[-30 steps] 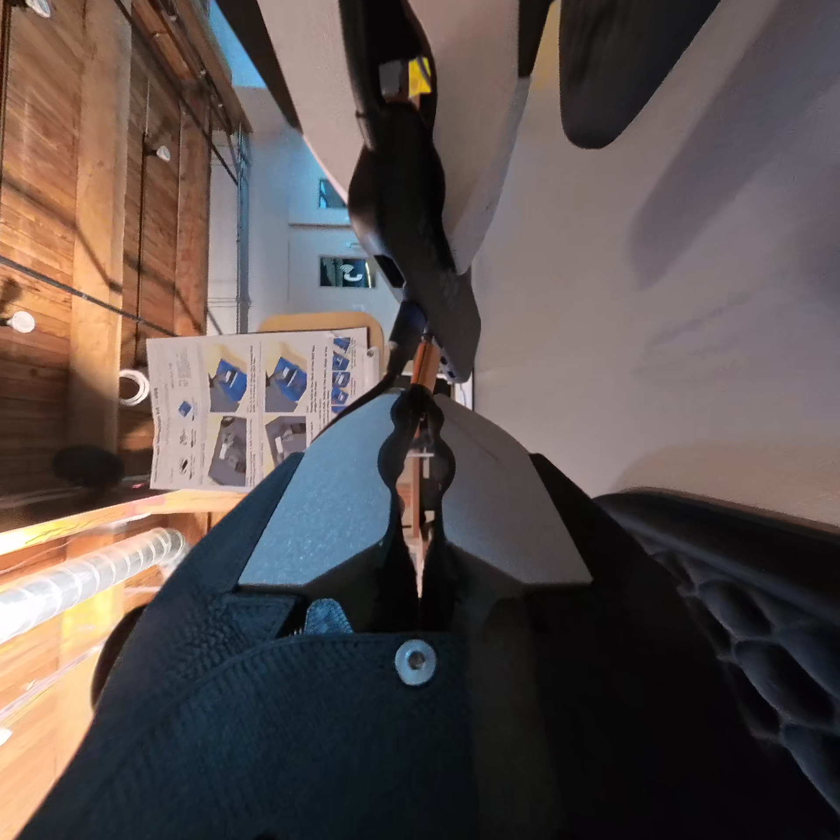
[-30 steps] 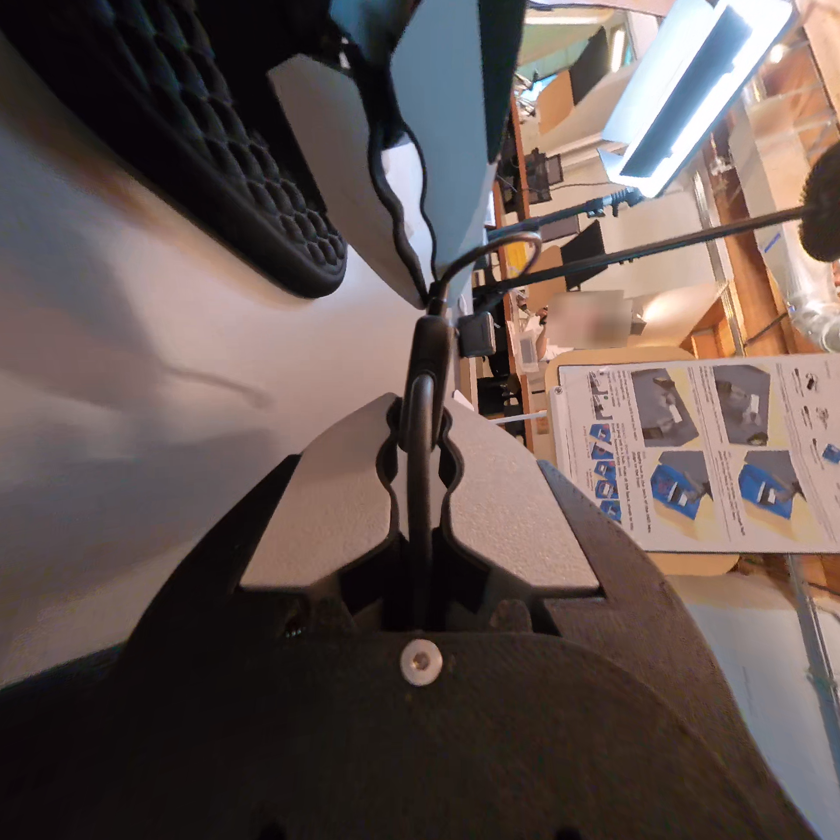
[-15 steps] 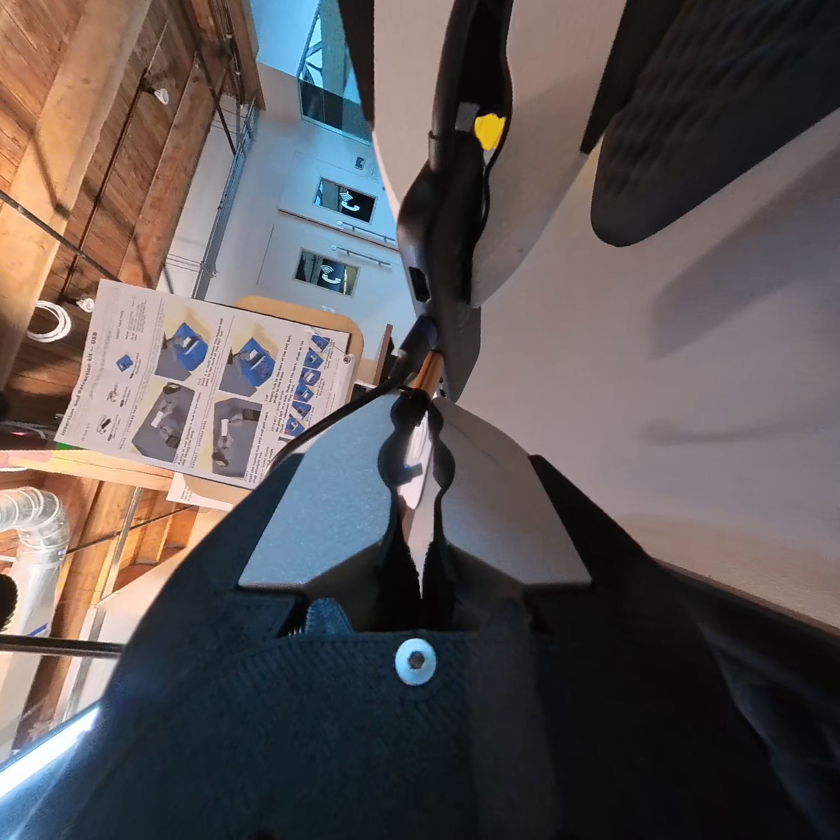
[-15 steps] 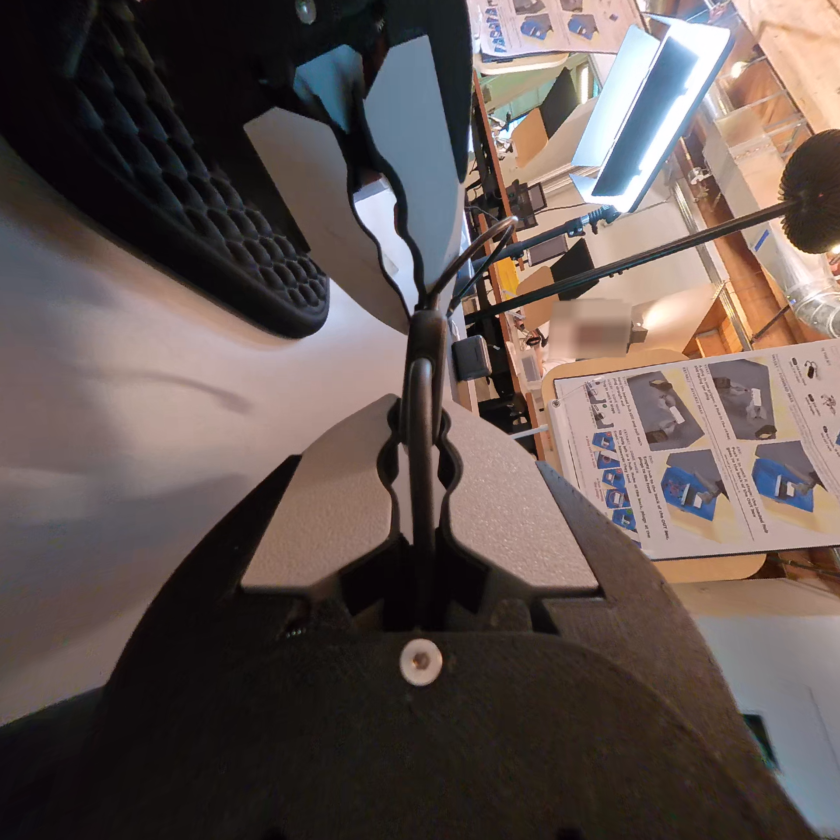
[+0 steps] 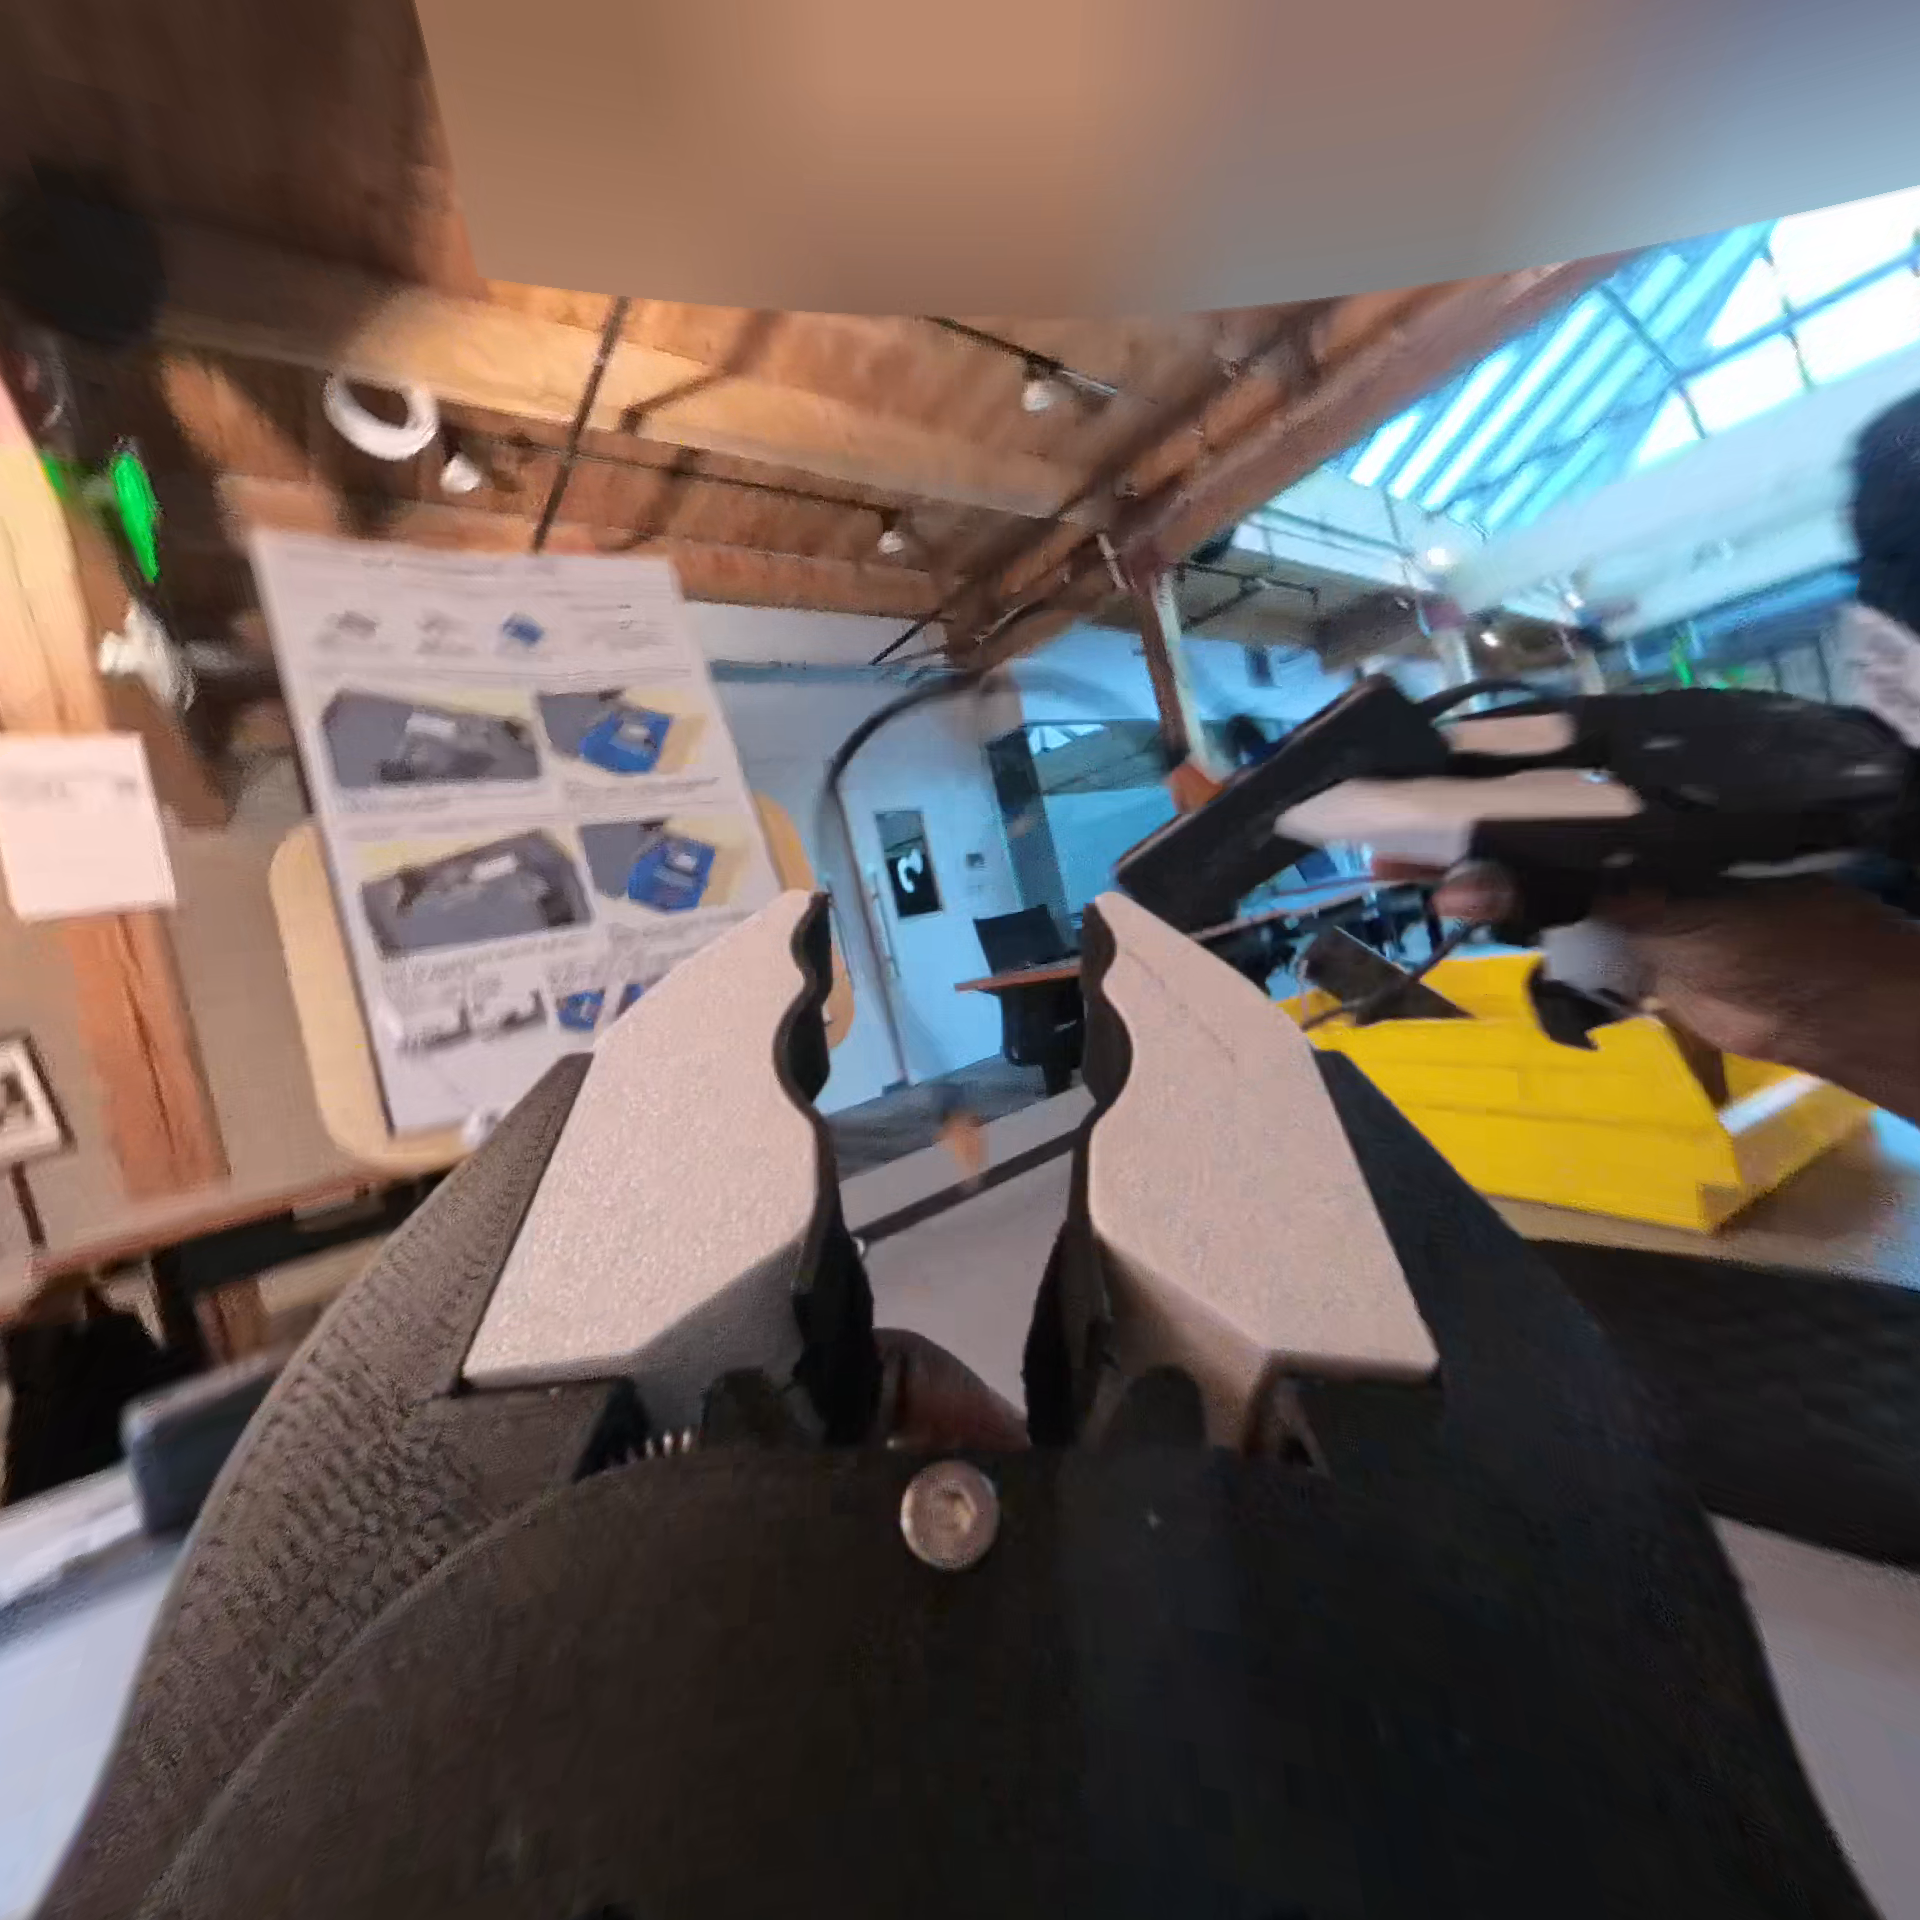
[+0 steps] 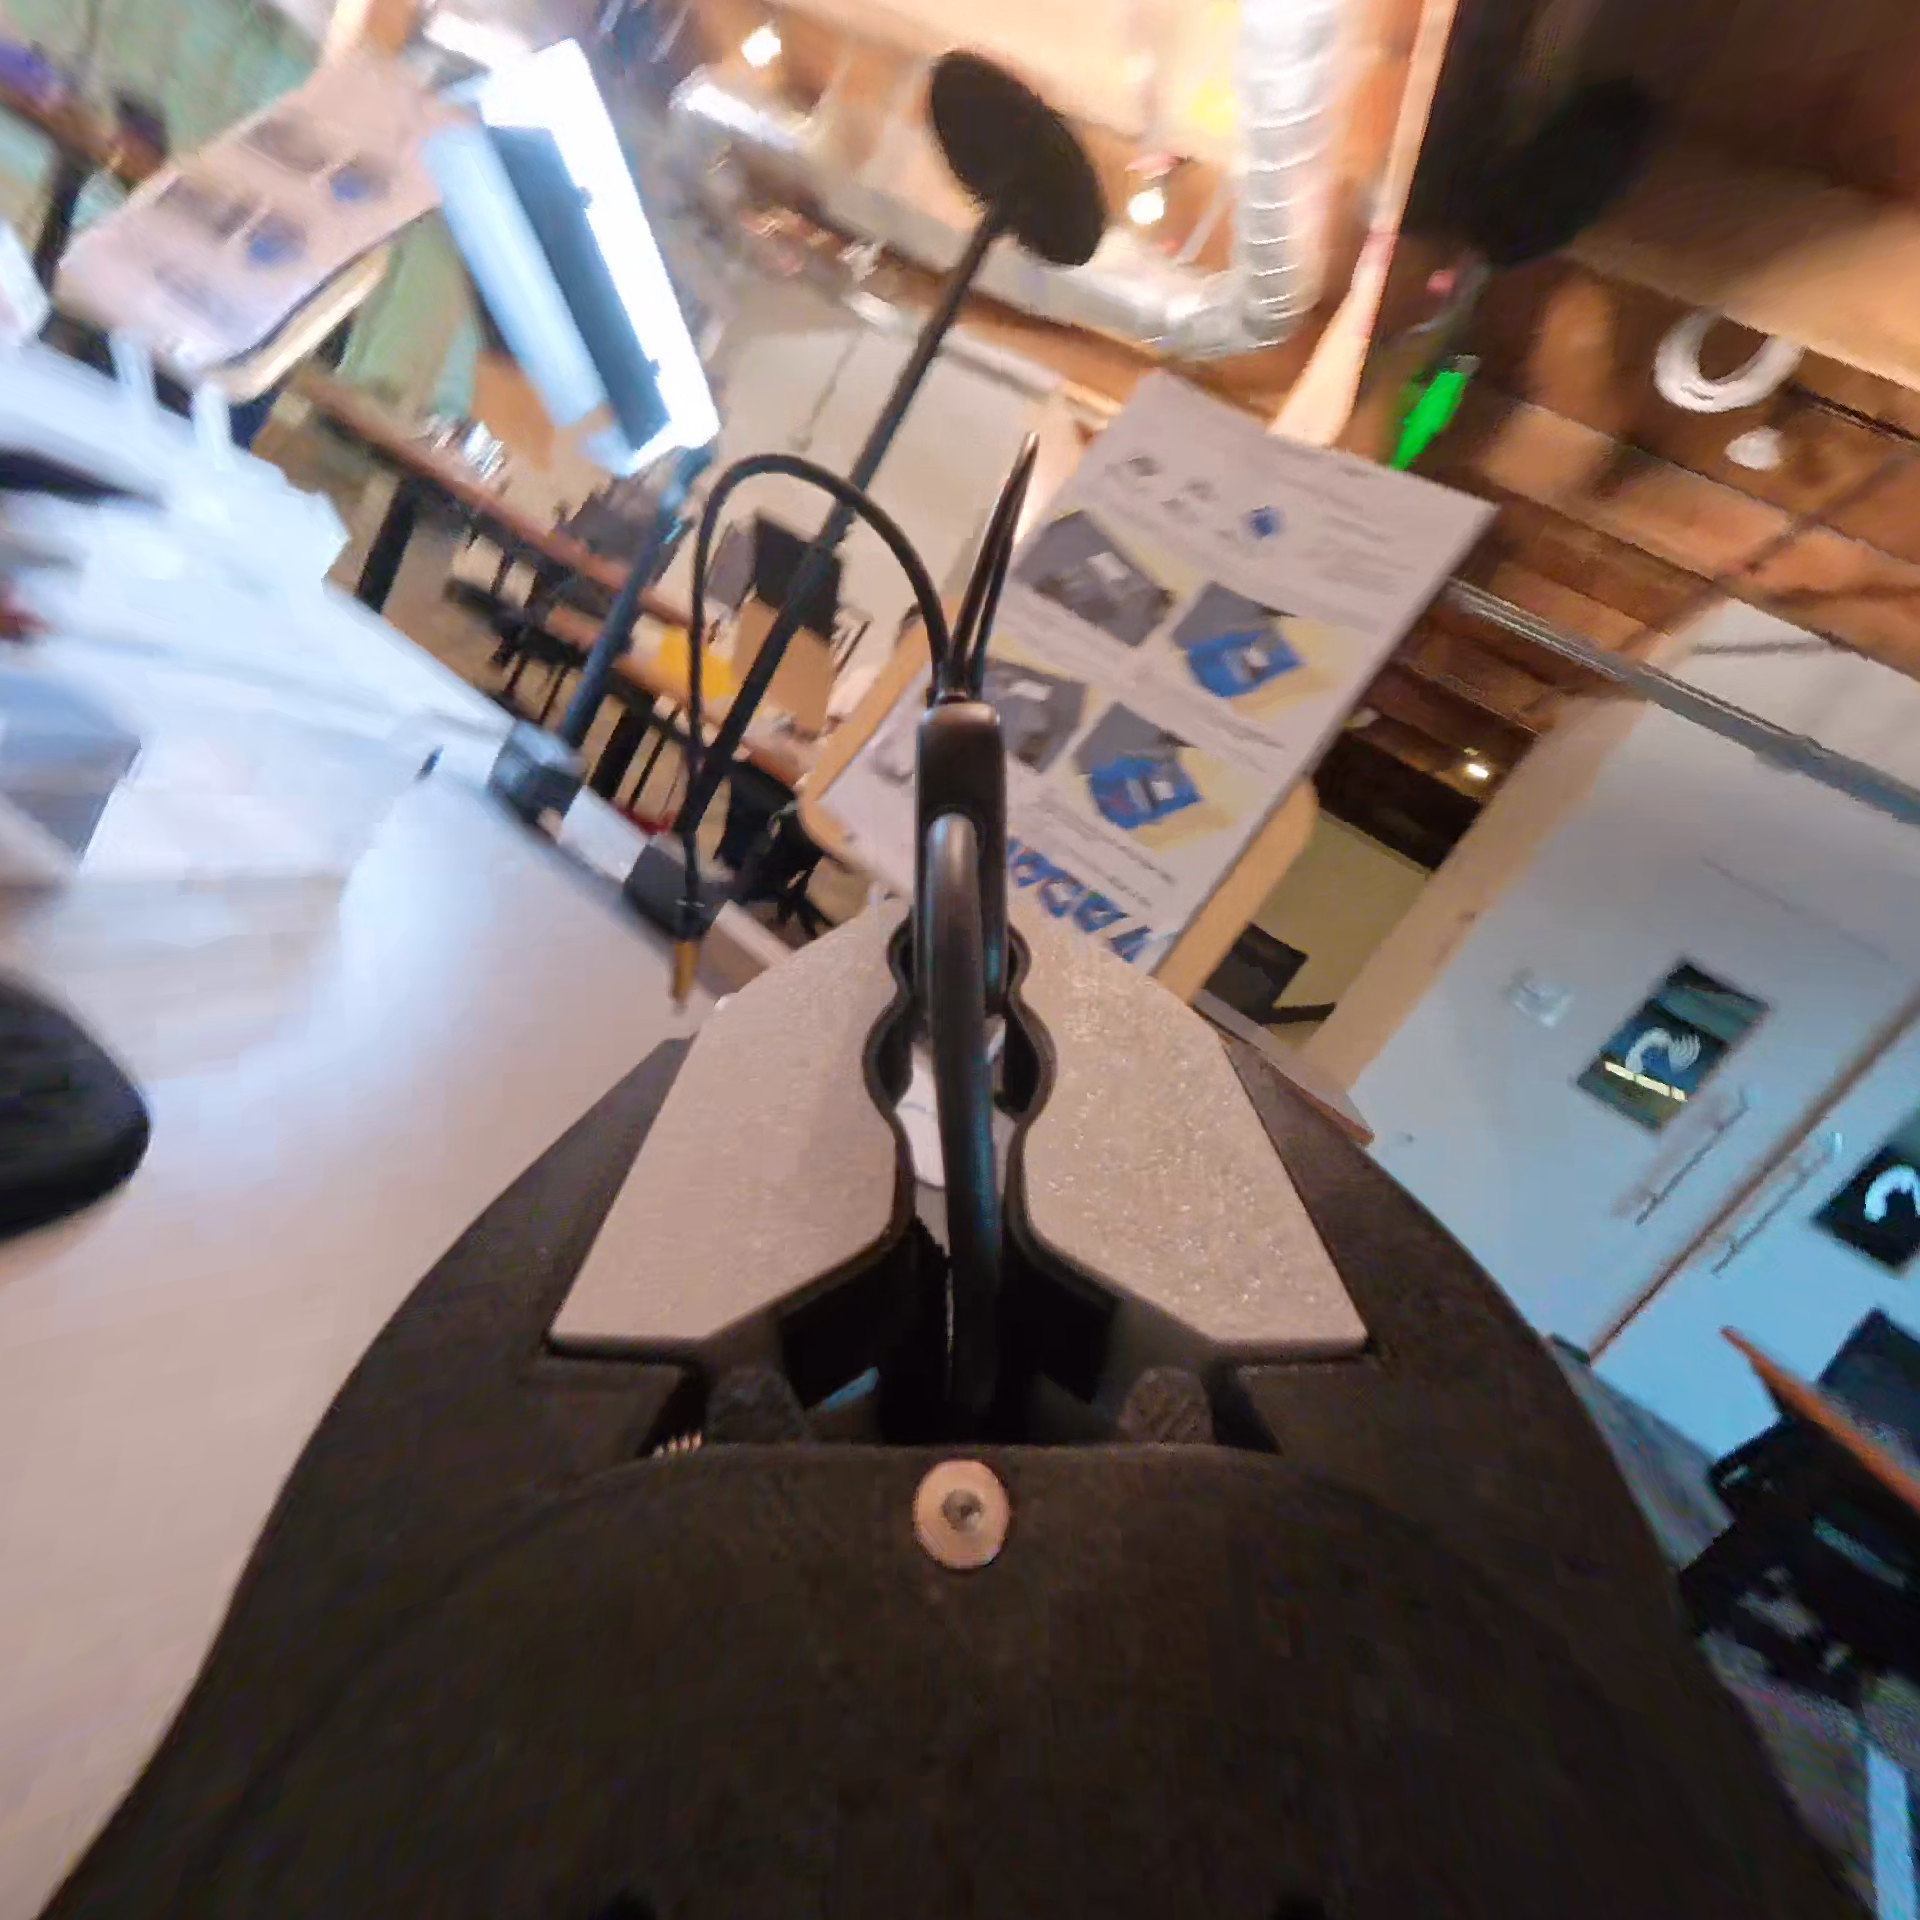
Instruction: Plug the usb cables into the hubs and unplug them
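a yellow bin (image 5: 1538, 1101) sits right of a blurred poster (image 5: 509, 810).

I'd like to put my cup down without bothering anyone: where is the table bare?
The pale table top is bare beside the right gripper, which is shut on the black hub. The free patch lies between the black padded thing and the dangling cable plug. Crowded: the far edge by the stand base, and around the yellow bin.

Right gripper (image 6: 961, 997) jaws clamped on black hub (image 6: 958, 790), thin cables (image 6: 790, 499) arching up, gold-tipped plug (image 6: 683, 961) dangling above white counter (image 6: 343, 1039), poster (image 6: 1195, 665) behind.
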Tool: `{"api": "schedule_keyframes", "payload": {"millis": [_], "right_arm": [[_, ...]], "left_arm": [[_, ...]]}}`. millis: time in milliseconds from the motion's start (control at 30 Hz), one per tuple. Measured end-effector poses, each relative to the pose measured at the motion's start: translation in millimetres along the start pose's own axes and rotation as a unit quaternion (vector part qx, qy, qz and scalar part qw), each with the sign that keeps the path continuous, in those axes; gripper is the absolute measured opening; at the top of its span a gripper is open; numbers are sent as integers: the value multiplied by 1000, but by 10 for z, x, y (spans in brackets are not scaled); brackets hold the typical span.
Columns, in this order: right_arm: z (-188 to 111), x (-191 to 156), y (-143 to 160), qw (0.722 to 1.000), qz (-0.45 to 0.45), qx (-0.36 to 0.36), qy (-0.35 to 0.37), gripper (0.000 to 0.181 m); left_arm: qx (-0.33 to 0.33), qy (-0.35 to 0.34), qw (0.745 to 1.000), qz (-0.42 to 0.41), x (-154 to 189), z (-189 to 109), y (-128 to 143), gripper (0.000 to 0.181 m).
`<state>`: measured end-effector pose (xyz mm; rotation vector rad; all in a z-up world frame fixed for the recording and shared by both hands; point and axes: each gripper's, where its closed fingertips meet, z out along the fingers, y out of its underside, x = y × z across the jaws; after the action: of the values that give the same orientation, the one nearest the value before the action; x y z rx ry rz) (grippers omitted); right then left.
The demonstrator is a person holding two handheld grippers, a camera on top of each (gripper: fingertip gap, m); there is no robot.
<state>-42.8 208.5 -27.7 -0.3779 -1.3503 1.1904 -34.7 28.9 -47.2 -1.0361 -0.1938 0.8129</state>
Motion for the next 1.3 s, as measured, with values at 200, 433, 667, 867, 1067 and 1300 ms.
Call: {"api": "schedule_keyframes", "payload": {"millis": [200,433,667,867,1067,1300], "right_arm": [[-583,1048,-175,985,111,50,126,11],[-1184,1766,209,973,112,-96,177,12],[-1496,2118,720,940,121,-312,67,12],[-1471,2111,1149,875,99,-456,-126,12],[-1306,1877,1736,798,141,-518,-273,12],[-1289,1693,2305,775,236,-524,-263,36]], "left_arm": [[-17,-61,982,-179,-442,-133,469,54],[-41,-50,980,-188,-409,-110,563,62],[-51,-40,985,-160,-345,-91,580,62],[-61,-33,984,-162,-321,-84,612,62],[-70,-26,986,-149,-287,-72,641,62],[-67,-29,986,-148,-300,-83,637,62]]}}
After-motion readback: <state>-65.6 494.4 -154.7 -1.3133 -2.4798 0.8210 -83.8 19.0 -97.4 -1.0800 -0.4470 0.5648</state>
